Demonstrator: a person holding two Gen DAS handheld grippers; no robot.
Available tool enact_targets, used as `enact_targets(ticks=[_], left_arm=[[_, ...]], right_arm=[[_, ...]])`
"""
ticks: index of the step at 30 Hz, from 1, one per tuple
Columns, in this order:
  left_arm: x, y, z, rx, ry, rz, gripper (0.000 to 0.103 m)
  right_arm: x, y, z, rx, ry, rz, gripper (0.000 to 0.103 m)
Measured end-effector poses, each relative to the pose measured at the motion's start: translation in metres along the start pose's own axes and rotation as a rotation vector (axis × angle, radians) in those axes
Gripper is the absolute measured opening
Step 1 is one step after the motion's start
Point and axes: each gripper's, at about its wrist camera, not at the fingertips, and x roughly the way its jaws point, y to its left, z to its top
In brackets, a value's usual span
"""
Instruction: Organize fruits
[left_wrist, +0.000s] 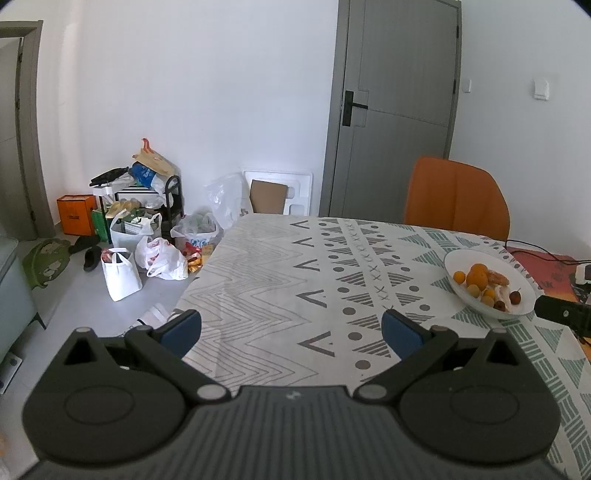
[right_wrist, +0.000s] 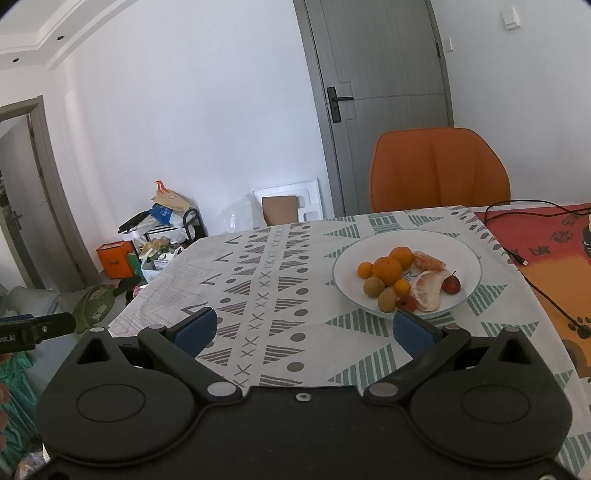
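1. On the desk, covered by a patterned cloth, a white plate carries the fruits: oranges, small brown and red fruits, and peeled citrus pieces.
2. Left tool hovers over bare cloth with its fingers spread wide, gripping nothing; the plate lies well to its right.
3. Right tool is likewise wide open and empty, its right finger just before the plate's near rim.
4. An orange chair stands behind the desk.

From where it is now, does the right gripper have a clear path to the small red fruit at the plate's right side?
Probably yes. The right gripper is open and empty, the plate lies just ahead, and the red fruit sits apart with nothing over it.
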Motion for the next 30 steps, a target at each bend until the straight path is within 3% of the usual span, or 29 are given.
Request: enact_targets(ticks=[16, 20, 24, 30], left_arm=[[0.006, 0.002, -0.004, -0.012, 0.005, -0.033, 0.103], [0.015, -0.001, -0.006, -0.016, 0.029, -0.018, 0.103], [0.008, -0.010, -0.009, 0.031, 0.002, -0.008, 0.103], [0.002, -0.005, -0.003, 0.022, -0.013, 0.014, 0.103]], right_arm=[[0.001, 0.008, 0.002, -0.024, -0.008, -0.031, 0.103], [0.002, 0.008, -0.001, -0.035, -0.010, -0.022, 0.103], [0.002, 0.004, -0.006, -0.026, 0.004, -0.016, 0.103], [-0.002, 0.002, -0.005, -0.022, -0.015, -0.009, 0.103]])
